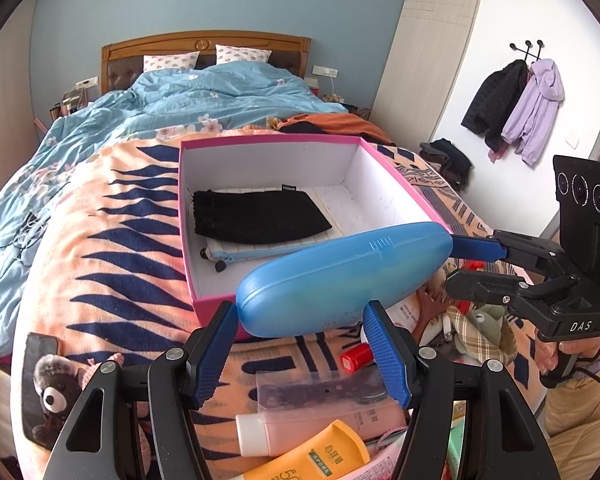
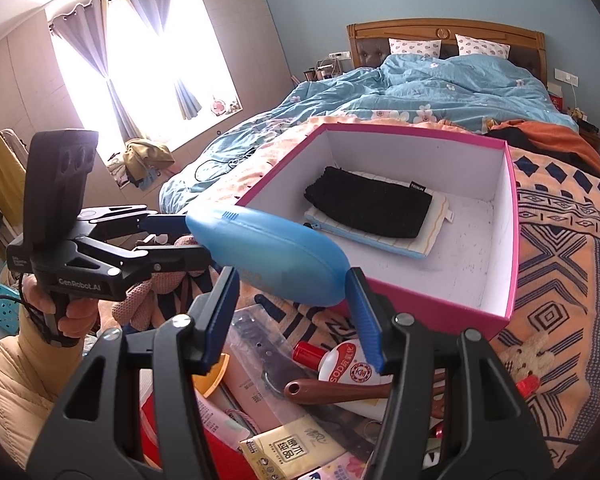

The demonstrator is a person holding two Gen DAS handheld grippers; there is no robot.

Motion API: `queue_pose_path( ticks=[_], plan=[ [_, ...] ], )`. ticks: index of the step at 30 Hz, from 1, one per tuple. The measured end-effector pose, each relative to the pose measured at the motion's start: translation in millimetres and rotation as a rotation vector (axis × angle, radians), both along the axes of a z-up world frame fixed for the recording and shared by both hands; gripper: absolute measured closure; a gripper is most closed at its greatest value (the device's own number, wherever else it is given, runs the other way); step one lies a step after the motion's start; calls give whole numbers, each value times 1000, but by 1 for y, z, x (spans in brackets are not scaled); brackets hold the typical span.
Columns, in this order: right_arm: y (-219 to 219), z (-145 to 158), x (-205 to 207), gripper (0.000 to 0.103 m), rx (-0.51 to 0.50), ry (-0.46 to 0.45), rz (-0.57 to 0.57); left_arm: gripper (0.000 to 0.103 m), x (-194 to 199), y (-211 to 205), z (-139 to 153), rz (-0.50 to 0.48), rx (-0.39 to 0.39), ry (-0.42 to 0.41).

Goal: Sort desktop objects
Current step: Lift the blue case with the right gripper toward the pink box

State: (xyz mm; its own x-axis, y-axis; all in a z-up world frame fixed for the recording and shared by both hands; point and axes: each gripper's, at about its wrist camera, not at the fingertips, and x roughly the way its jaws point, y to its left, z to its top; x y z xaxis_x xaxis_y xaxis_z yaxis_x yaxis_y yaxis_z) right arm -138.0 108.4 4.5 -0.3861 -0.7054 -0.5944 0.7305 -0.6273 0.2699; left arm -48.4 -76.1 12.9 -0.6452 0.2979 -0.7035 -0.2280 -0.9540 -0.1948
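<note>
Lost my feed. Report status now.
Left gripper and right gripper both clamped on blue case, one end each. Case in the air beside pink box. Nothing in the way.

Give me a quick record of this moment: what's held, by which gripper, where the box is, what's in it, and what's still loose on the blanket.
held: blue case, in the air in front of the box
left gripper: shut on one end of the case
right gripper: shut on the other end
box: pink, open, on the bed
in box: black pouch on a striped pouch
loose: tubes, red-capped bottle, plush toys
</note>
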Motion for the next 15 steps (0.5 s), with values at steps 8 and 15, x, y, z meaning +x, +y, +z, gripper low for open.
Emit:
queue_pose_path(
  ticks=[8, 15],
  plan=[
    [-1, 6, -9, 45, 2, -3, 10, 37, -13, -5, 6, 5, 15, -5],
    [-2, 9, -17, 45, -4, -13, 10, 37, -21, -5, 8, 7, 16, -6]
  ],
)
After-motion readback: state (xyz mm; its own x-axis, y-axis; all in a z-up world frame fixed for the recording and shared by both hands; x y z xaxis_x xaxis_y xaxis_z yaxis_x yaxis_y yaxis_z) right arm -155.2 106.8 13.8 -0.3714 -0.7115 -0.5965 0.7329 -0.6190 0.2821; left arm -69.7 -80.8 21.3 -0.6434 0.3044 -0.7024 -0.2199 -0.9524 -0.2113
